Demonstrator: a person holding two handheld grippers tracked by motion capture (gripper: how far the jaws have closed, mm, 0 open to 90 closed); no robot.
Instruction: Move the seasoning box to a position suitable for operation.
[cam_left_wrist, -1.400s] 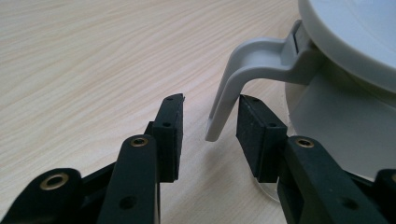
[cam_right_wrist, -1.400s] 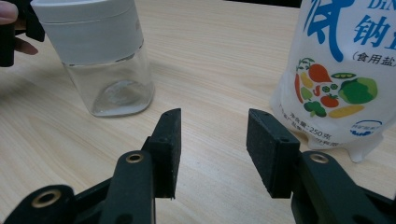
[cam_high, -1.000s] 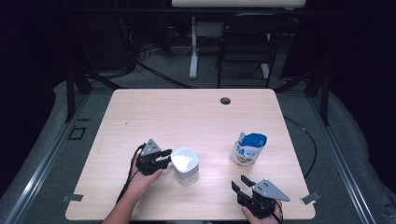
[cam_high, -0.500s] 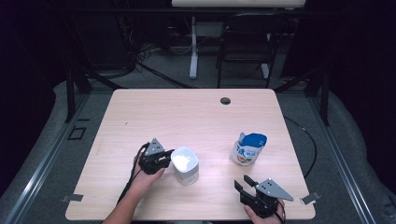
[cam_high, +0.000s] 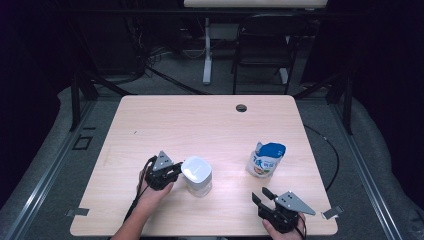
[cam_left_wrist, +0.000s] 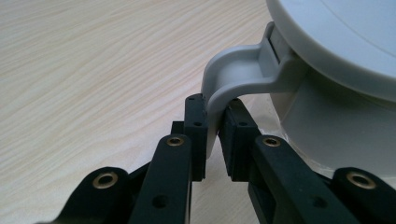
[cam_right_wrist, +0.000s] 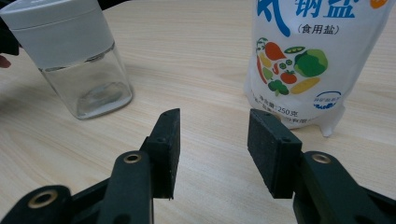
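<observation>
A clear jar (cam_high: 197, 175) with a grey lid stands at the front left of the wooden table (cam_high: 200, 120). My left gripper (cam_high: 175, 172) is at the jar's left side. In the left gripper view its jaws (cam_left_wrist: 214, 116) have just been closing and pinch the grey tab (cam_left_wrist: 233, 79) that sticks out from the lid (cam_left_wrist: 345, 37). A white and blue salt bag (cam_high: 265, 159) stands upright to the right. My right gripper (cam_high: 260, 197) rests near the front edge, open and holding nothing (cam_right_wrist: 212, 135), pointing between the jar (cam_right_wrist: 74, 60) and the bag (cam_right_wrist: 313, 60).
A round cable hole (cam_high: 241, 107) sits near the table's far edge. A dark chair (cam_high: 265, 50) and a white desk leg (cam_high: 206, 50) stand beyond the table. Bare wood spreads across the far half and the left side.
The left gripper's jaws have drawn together on the lid's tab, with the hand edging slightly toward the jar. The right gripper, the jar and the bag stay where they were.
</observation>
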